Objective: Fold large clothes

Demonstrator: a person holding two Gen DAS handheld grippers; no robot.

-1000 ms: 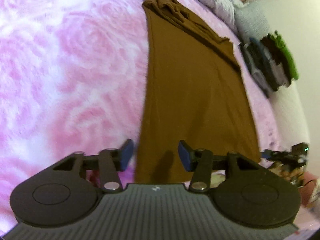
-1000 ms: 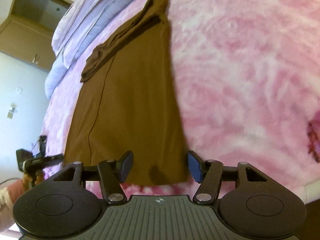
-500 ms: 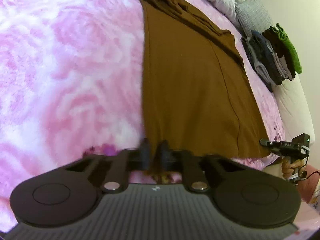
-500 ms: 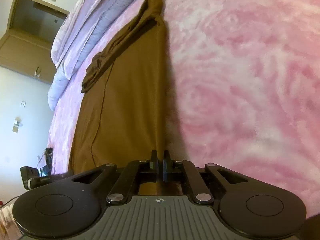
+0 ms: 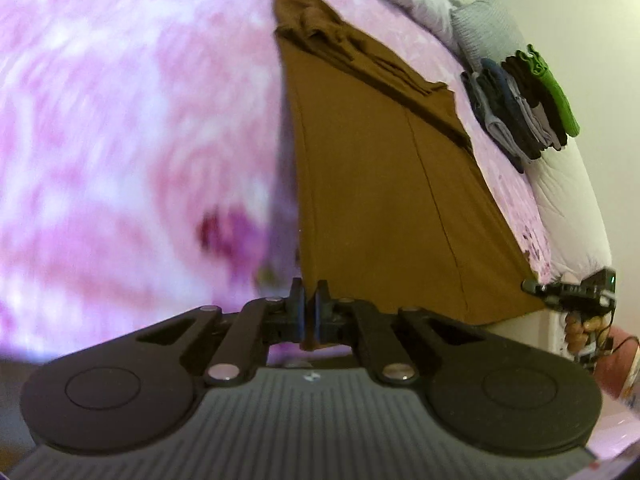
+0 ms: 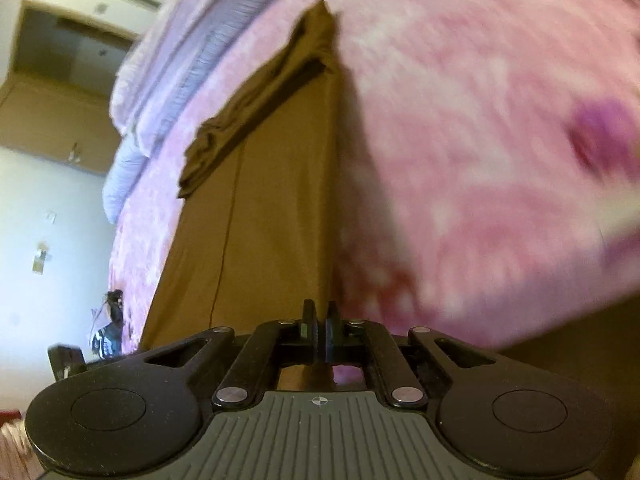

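1. Brown garment: one long item, spread lengthwise on the pink patterned bedspread; far end bunched into folds, a seam line running down its length. Its two near corners are raised off the bed.
2. Left gripper: jaws clenched on the near left corner of the brown garment; cloth shows between the pads and hangs just below them.
3. Right gripper: jaws clenched on the near right corner of the same garment, with the cloth edge running straight up from the fingertips. In the left wrist view it appears at the far right, held in a person's hand.
4. Stack of folded clothes: dark blue, grey, black and green pieces, standing at the bed's edge beside the wall, apart from the garment.
5. Pillows and lilac bedding: piled along the head of the bed, beyond the garment's bunched end.
6. Containers: a wooden wardrobe, doors shut; its contents cannot be told.
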